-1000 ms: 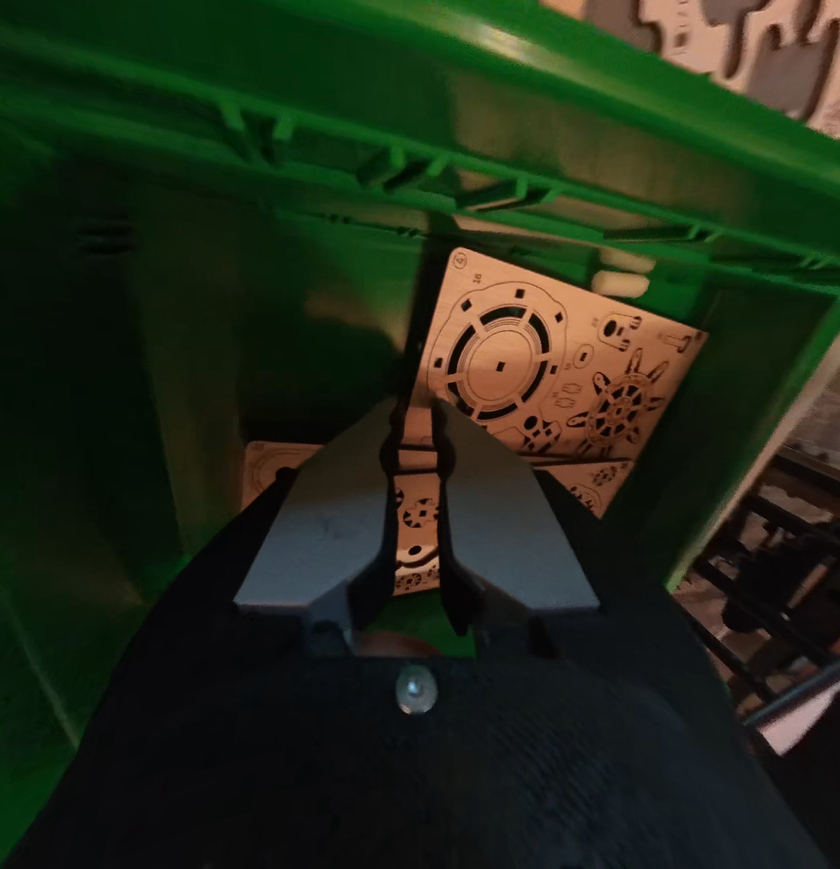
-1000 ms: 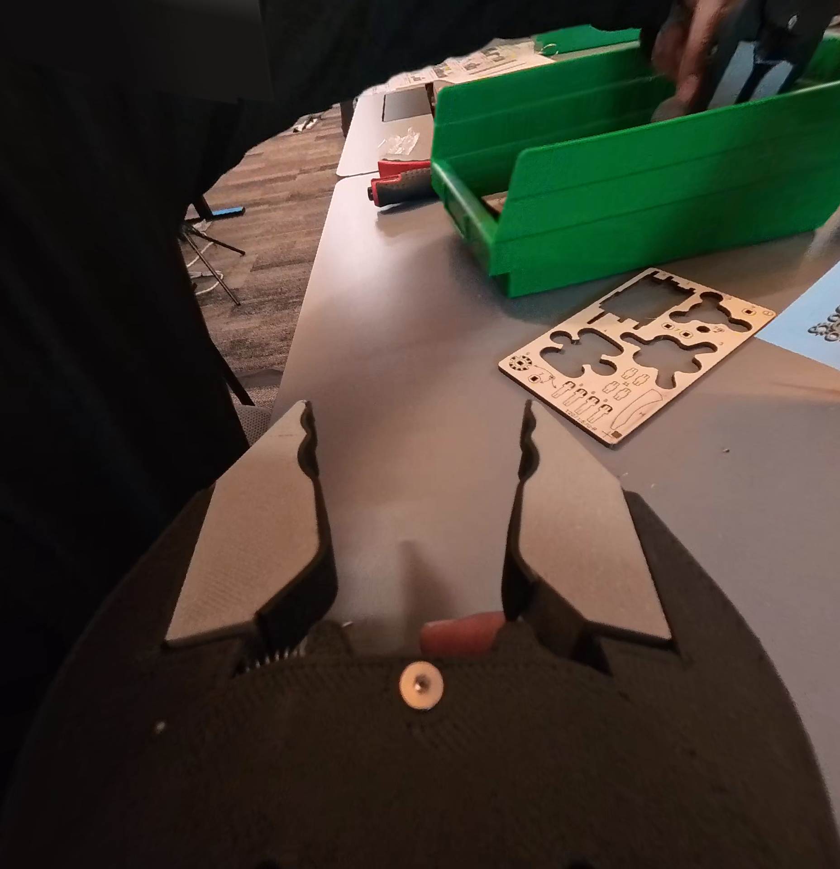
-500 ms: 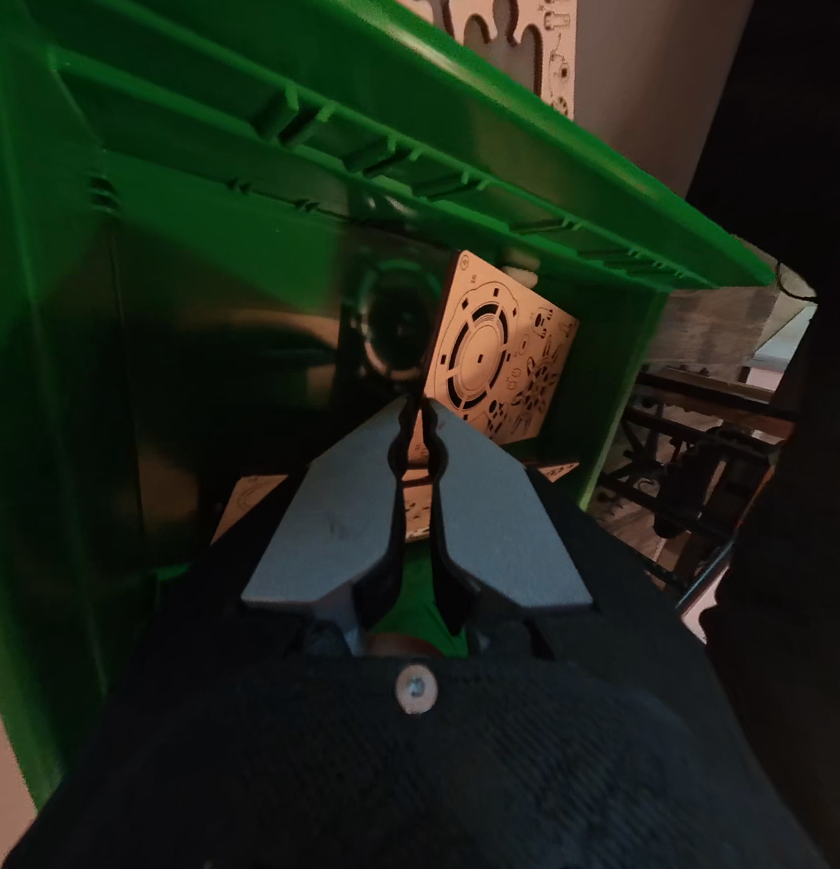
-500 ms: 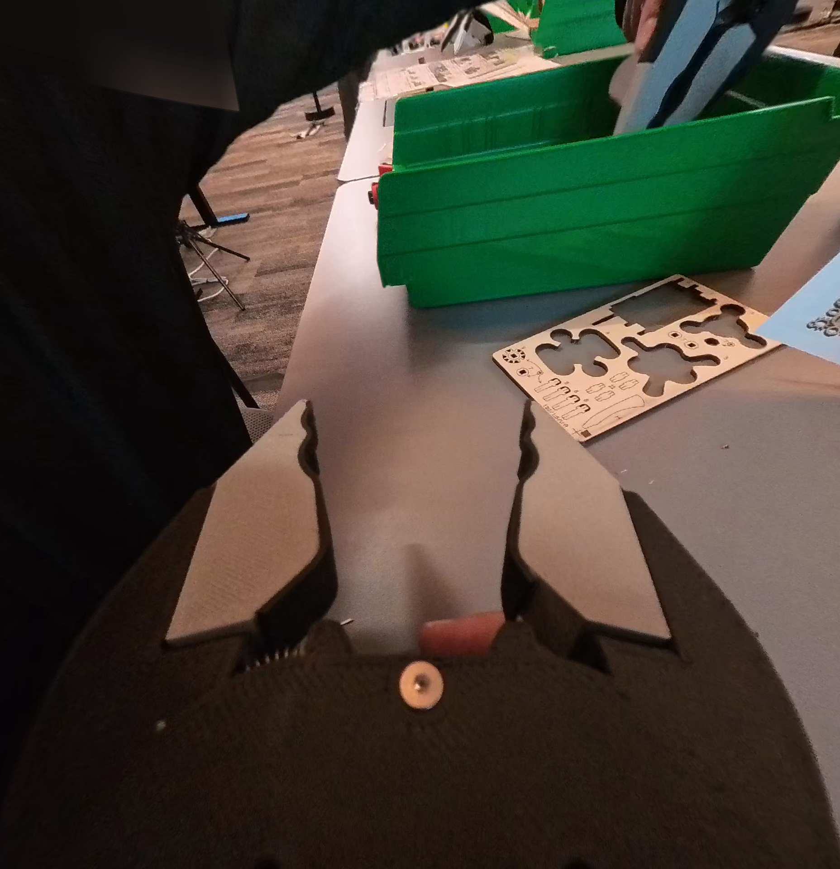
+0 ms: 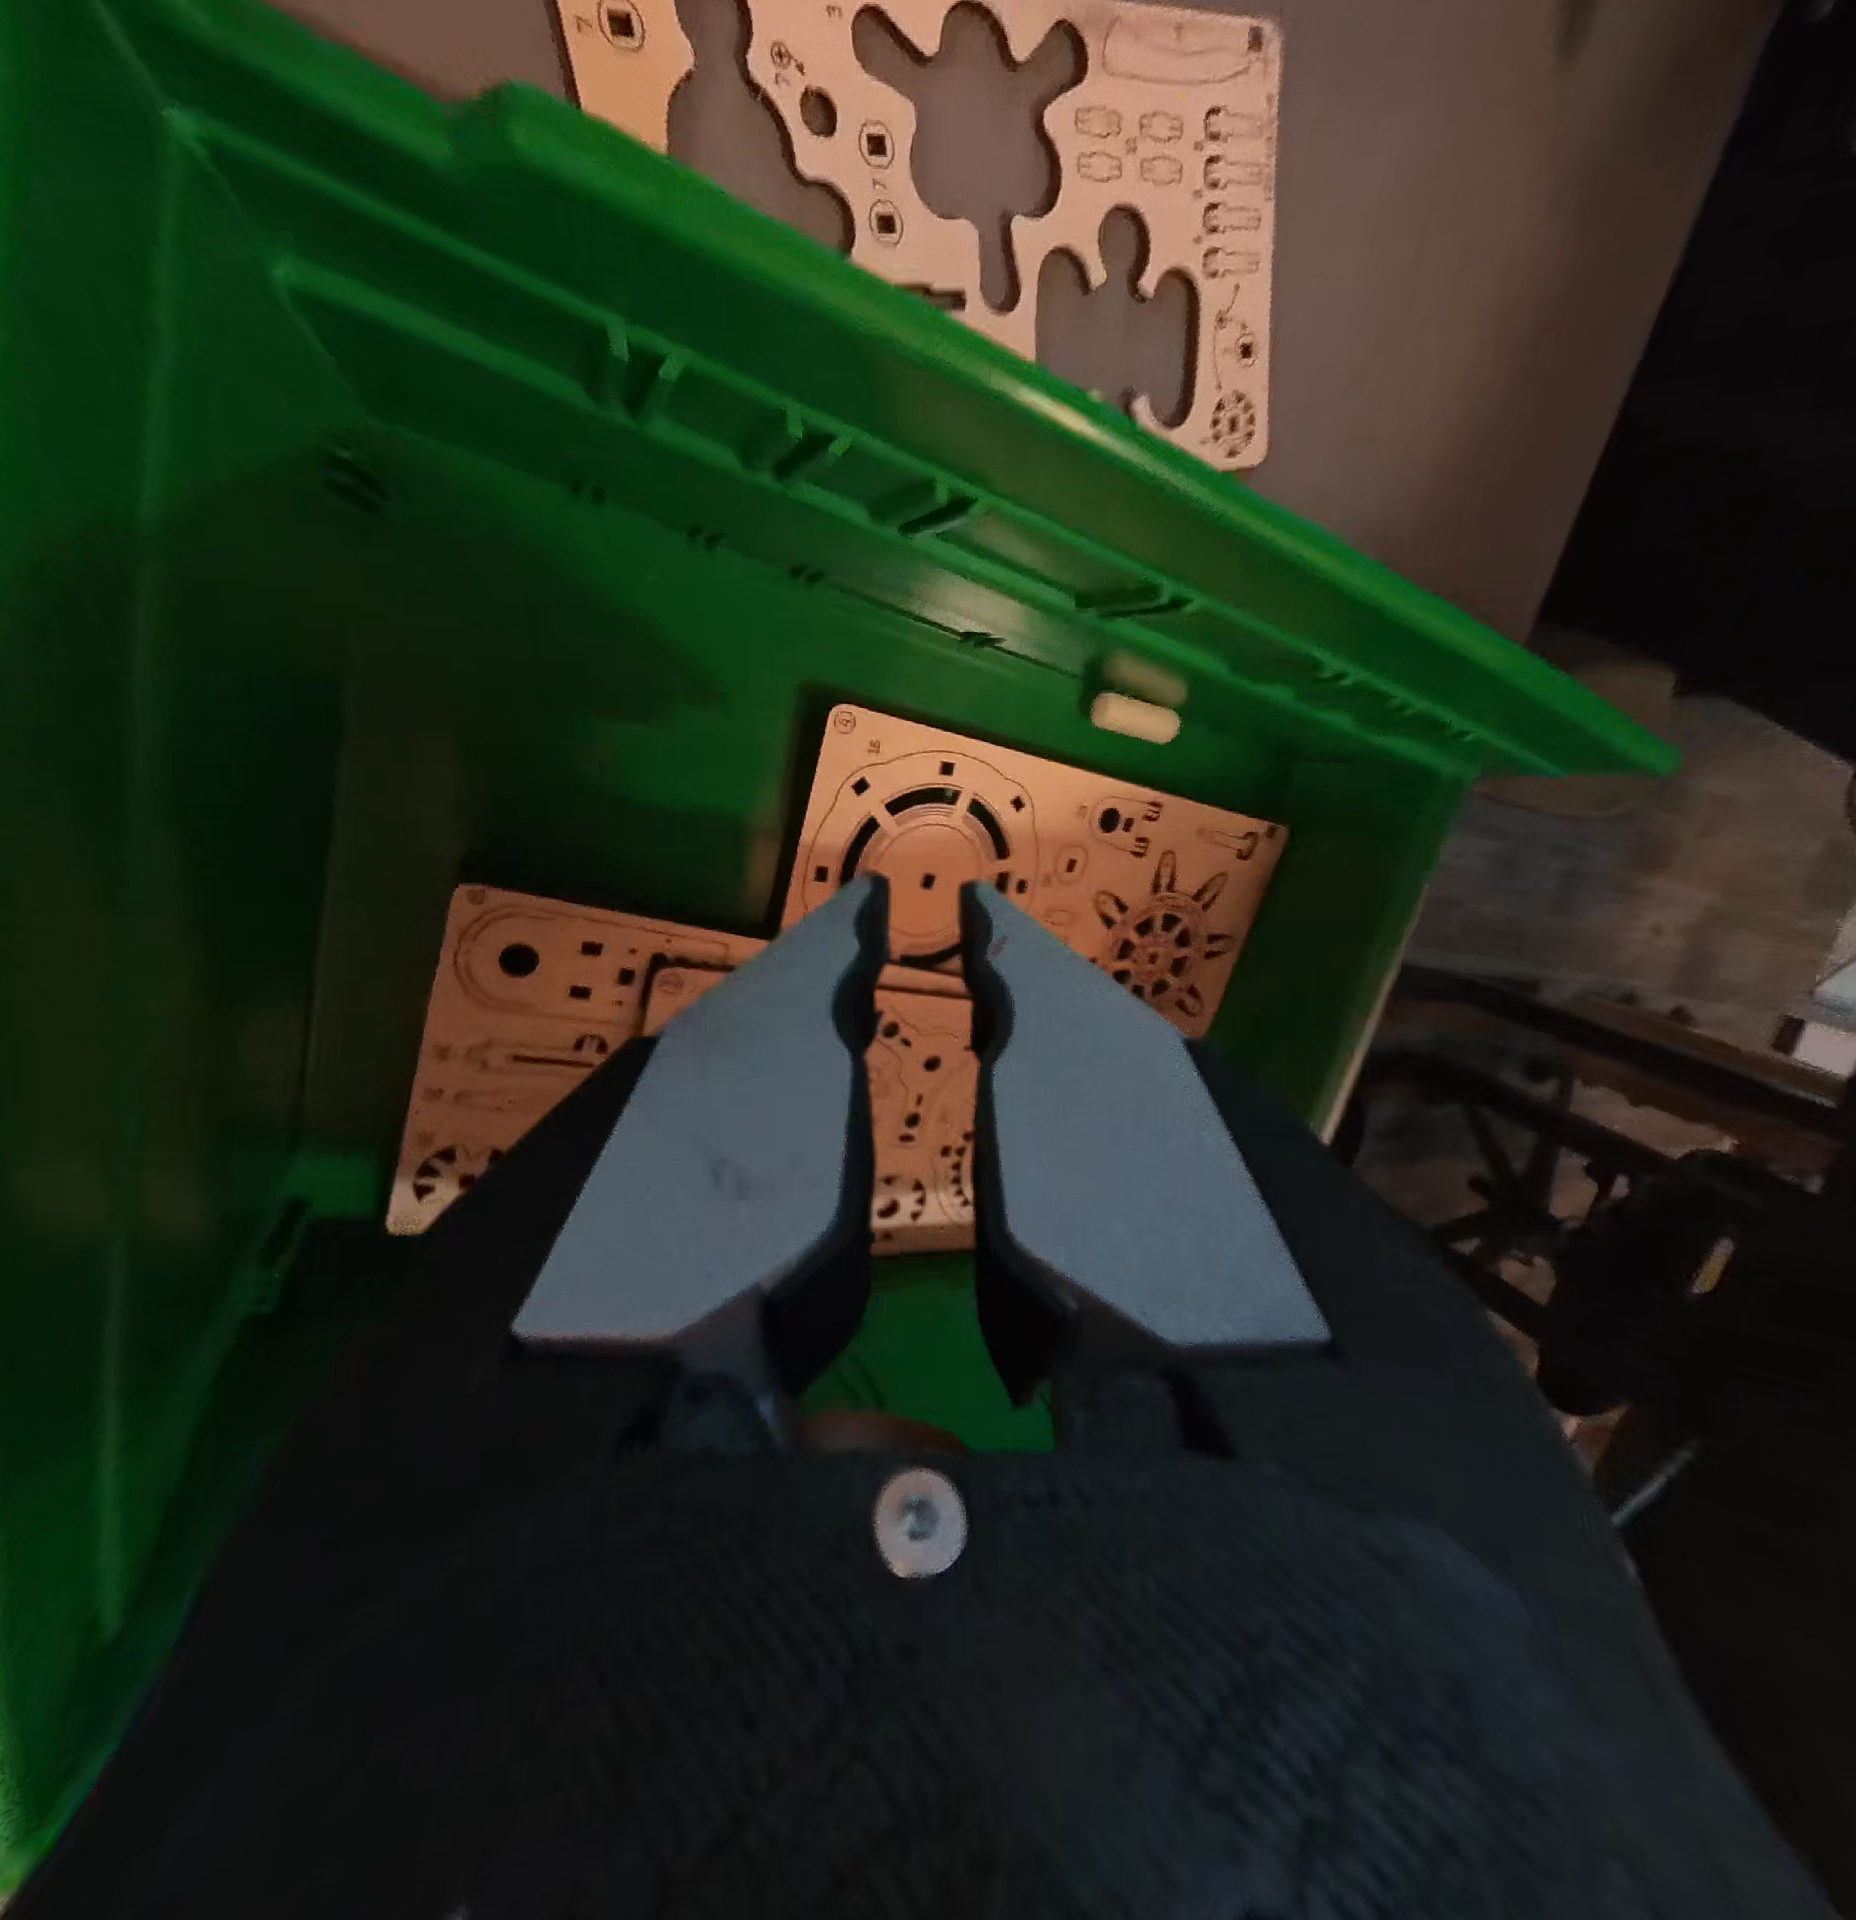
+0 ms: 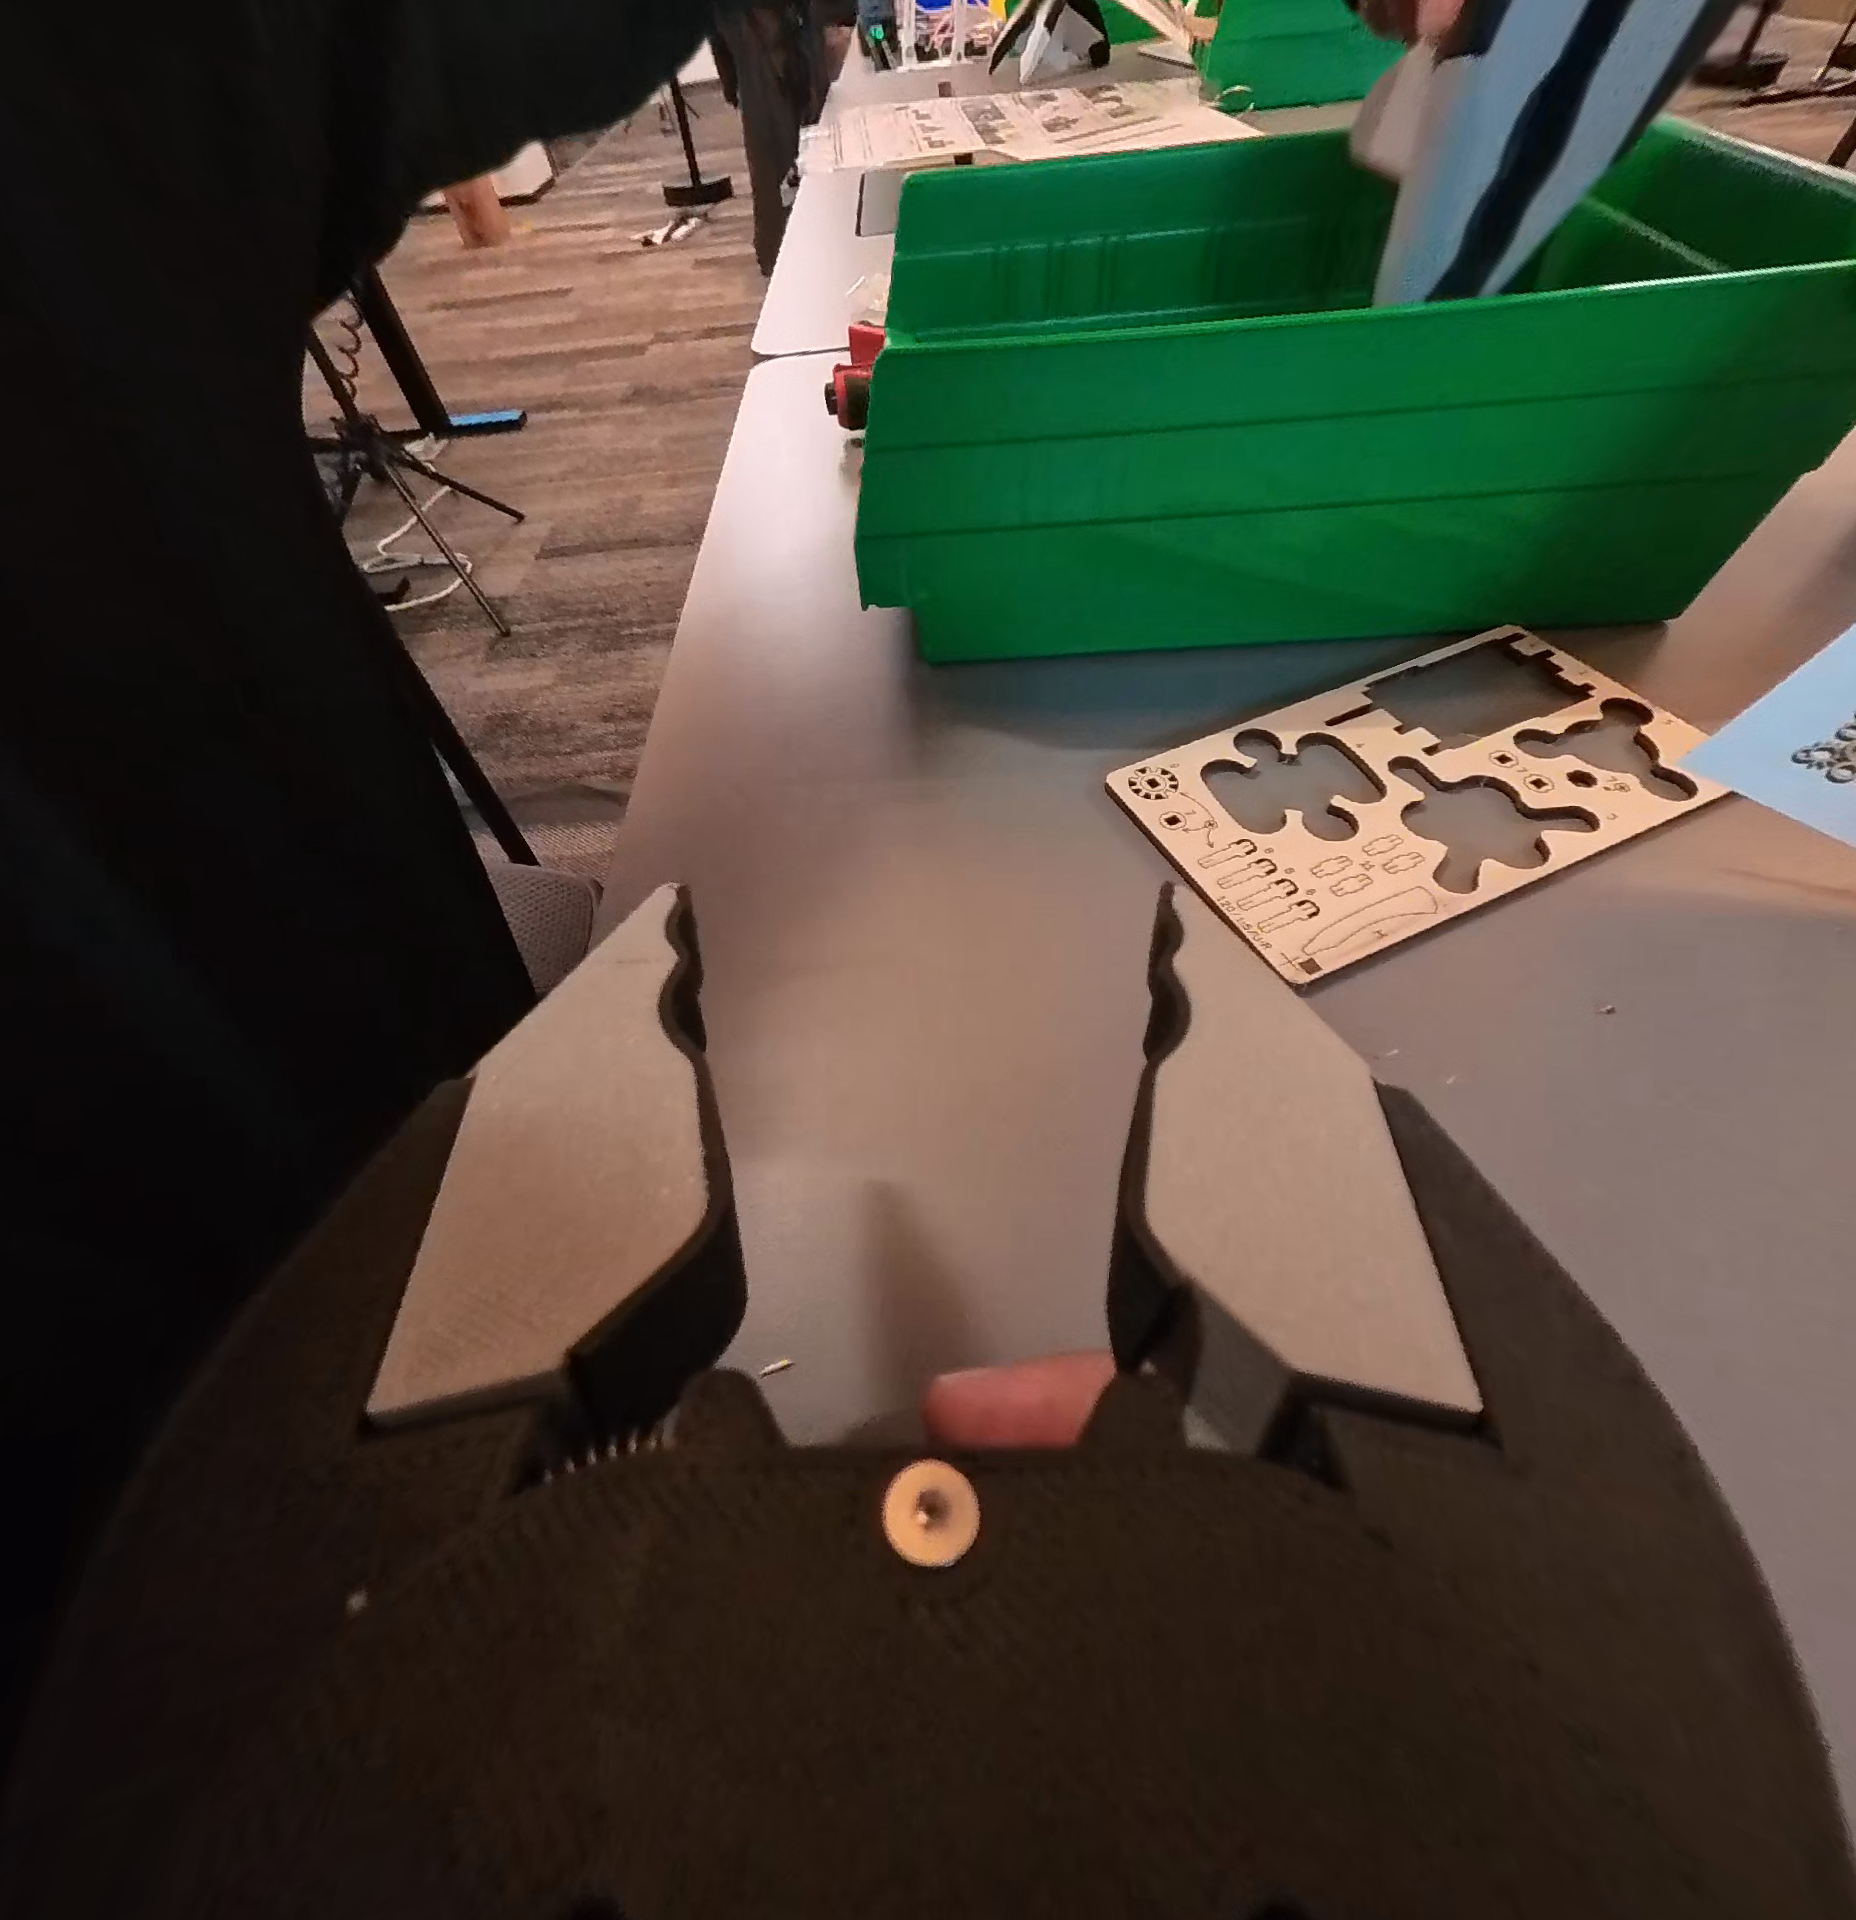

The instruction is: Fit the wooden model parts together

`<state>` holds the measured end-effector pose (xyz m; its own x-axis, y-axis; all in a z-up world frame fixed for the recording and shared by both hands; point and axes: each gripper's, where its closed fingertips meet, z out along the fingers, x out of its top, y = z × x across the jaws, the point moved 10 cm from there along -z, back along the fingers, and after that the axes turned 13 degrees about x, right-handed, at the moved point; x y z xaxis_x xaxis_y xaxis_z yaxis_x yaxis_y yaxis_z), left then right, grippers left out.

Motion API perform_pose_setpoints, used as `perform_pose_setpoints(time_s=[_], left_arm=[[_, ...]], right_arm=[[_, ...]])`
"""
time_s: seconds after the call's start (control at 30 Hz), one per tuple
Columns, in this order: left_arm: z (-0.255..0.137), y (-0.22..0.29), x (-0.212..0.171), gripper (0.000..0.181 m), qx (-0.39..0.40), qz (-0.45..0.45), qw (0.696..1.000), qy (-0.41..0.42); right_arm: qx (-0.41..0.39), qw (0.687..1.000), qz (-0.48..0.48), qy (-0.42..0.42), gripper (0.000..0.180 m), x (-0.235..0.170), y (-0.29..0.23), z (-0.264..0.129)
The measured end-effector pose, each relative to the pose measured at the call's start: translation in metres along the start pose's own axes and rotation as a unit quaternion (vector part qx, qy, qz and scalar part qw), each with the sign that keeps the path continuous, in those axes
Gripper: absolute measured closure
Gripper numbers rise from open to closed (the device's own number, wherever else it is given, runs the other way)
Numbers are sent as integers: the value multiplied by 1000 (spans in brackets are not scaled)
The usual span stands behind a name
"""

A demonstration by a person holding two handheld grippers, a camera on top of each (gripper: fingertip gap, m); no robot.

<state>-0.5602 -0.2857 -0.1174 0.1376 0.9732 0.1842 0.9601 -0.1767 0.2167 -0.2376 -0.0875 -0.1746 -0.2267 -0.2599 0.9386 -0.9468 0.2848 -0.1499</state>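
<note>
My left gripper (image 5: 926,899) is inside the green bin (image 5: 695,395), with its jaws a narrow gap apart and nothing between them. Below it lie laser-cut wooden sheets: one with a ring and a ship's wheel (image 5: 1142,894) leans at the back, one lies on the left (image 5: 529,1029), and one lies under the fingers (image 5: 913,1091). My right gripper (image 6: 924,904) is open and empty above the grey table (image 6: 903,727). A wooden sheet with parts cut out (image 6: 1423,810) lies on the table in front of the bin (image 6: 1319,499); it also shows in the left wrist view (image 5: 1007,177).
The left gripper (image 6: 1506,135) shows over the bin in the right wrist view. A blue paper (image 6: 1817,769) lies at the right edge. A red-handled tool (image 6: 851,384) lies left of the bin. Printed sheets (image 6: 1007,120) lie farther back. The table edge and floor are to the left. Some 25 cm of space lies between my two pairs of fingers.
My left gripper's jaws were shut and now stand slightly apart, and it has shifted inside the bin. My right gripper stays open and its view has drifted slightly left of the bin.
</note>
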Motion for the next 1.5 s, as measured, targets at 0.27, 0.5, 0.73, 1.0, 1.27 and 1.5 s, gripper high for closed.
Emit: perform_pose_setpoints(time_s=[0.27,0.5,0.73,1.0,1.27,1.5], left_arm=[[39,-16,1,135,-21,3,997,-71],[53,-6,-1,142,-41,19,993,-105],[64,14,13,137,-100,68,992,-32],[57,34,27,135,-51,77,996,-9],[45,65,-16,122,341,-111,932,-49],[62,89,-37,142,503,-236,831,-38]], right_arm=[[-2,1000,18,16,96,0,6,-4],[3,999,24,21,96,1,8,-5],[6,999,28,25,97,1,10,-7],[-2,999,22,24,97,1,9,-7],[11,1000,7,24,97,5,-3,-5],[-4,999,-18,27,98,10,-9,-8]])
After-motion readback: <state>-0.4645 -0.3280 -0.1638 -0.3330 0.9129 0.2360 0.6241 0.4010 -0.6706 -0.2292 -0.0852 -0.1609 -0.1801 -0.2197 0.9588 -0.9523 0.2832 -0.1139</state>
